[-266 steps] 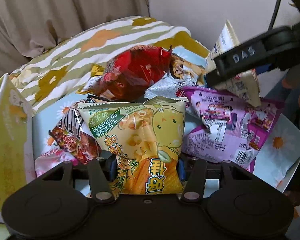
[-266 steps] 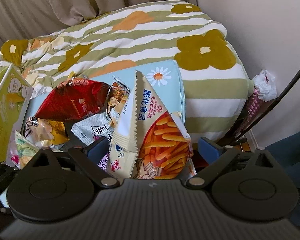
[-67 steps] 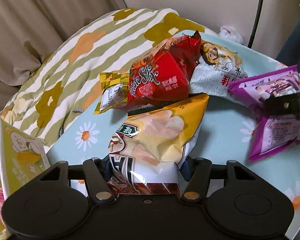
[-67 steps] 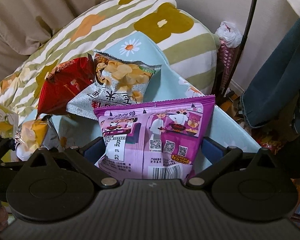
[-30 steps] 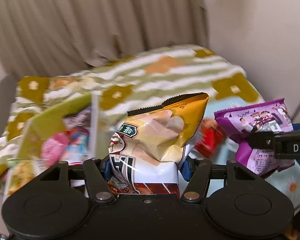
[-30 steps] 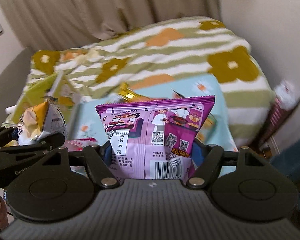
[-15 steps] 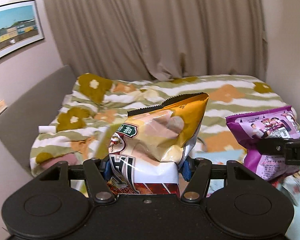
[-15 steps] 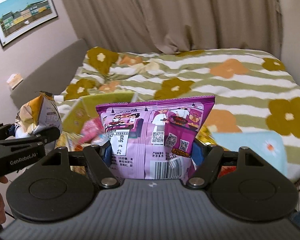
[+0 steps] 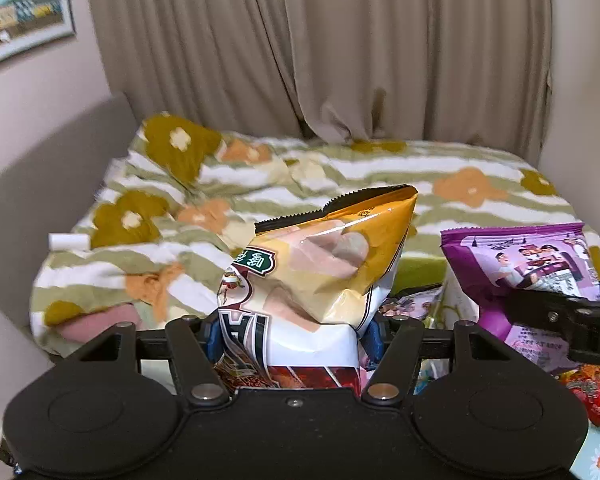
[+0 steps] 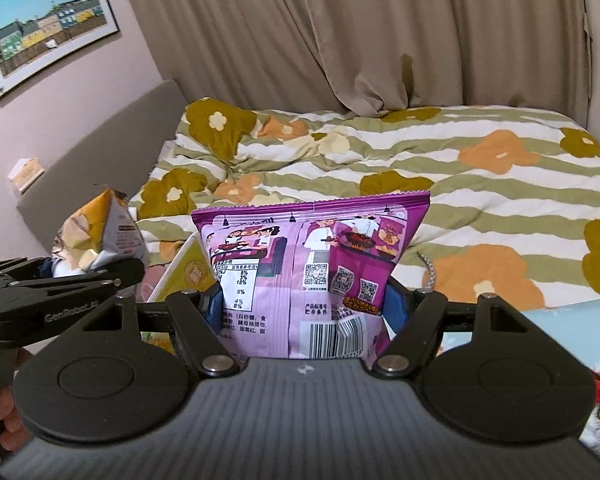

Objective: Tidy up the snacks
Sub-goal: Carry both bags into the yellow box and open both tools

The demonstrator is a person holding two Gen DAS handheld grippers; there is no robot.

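Left wrist view showed the left gripper clamped on one yellow snack bag, its blue pads pressed into the white lower part of the pack, which stood upright with its serrated top at 12 o'clock. At 3 o'clock the right gripper was pinched on one purple snack bag, held just beside the yellow one but not touching it. From the right wrist view that gripper's jaws sat tight against both sides of the purple bag, barcode toward the camera, while the yellow bag showed at 9 o'clock in the left gripper. Half a second earlier both cameras looked at much the same scene, and each bag sat the same way in its jaws; now the green carton rose closer below the bags, at 8 o'clock of the purple one. Two bags were aloft, one per gripper. Several more packets lay inside the carton, too hidden to count, and one red packet lay at 4 o'clock. Behind everything spread the floral striped blanket.
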